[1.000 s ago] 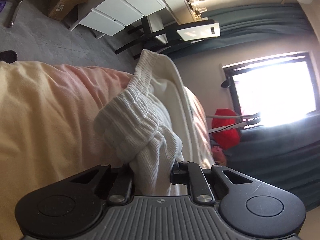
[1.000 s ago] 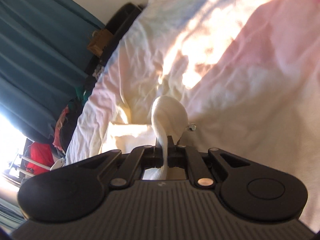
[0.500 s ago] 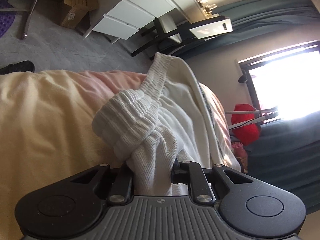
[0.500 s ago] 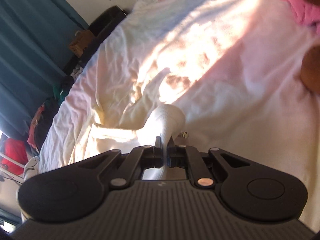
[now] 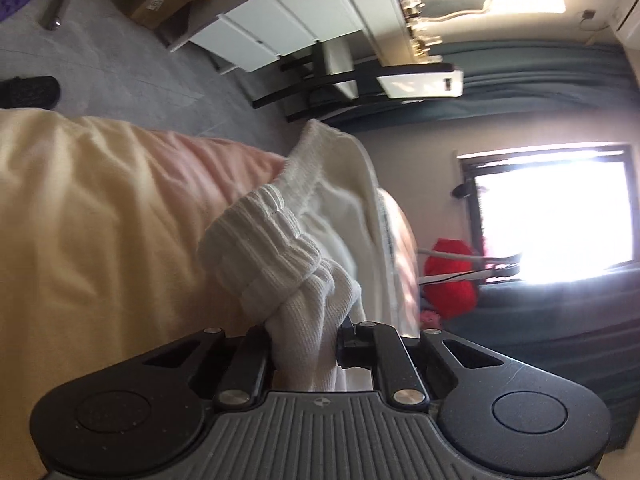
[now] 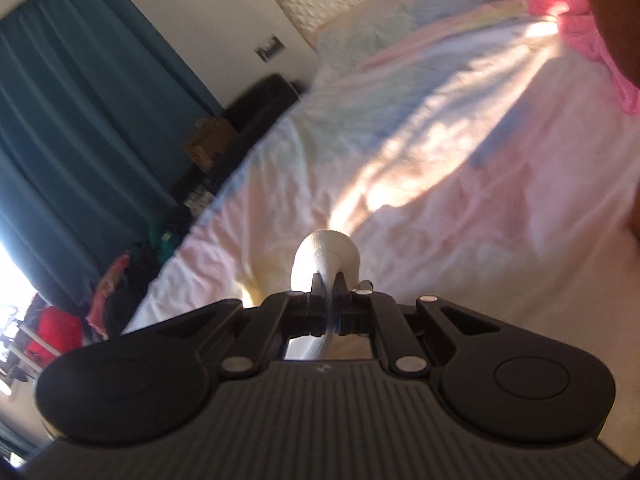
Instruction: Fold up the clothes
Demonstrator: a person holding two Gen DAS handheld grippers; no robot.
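A white garment with a ribbed elastic band [image 5: 276,248] is held by both grippers over a bed. My left gripper [image 5: 306,332] is shut on a thick bunch of the ribbed band, and the cloth runs away from it across the bed [image 5: 100,220]. My right gripper [image 6: 329,280] is shut on a thin fold of the same white garment [image 6: 326,252], which bulges just past the fingertips. The rest of the garment is hidden below the right gripper.
The bed has a pale pink and yellow cover [image 6: 440,184]. A pink cloth [image 6: 568,20] lies at the far right by the pillows. A white dresser [image 5: 280,28] and black chair [image 5: 332,80] stand past the bed. Teal curtains [image 6: 72,120] and a red item [image 5: 448,276] are by the window.
The right gripper has risen and tilted up with its fold, so the pillows and the pink cloth now show. The left gripper keeps its hold and has swung slightly.
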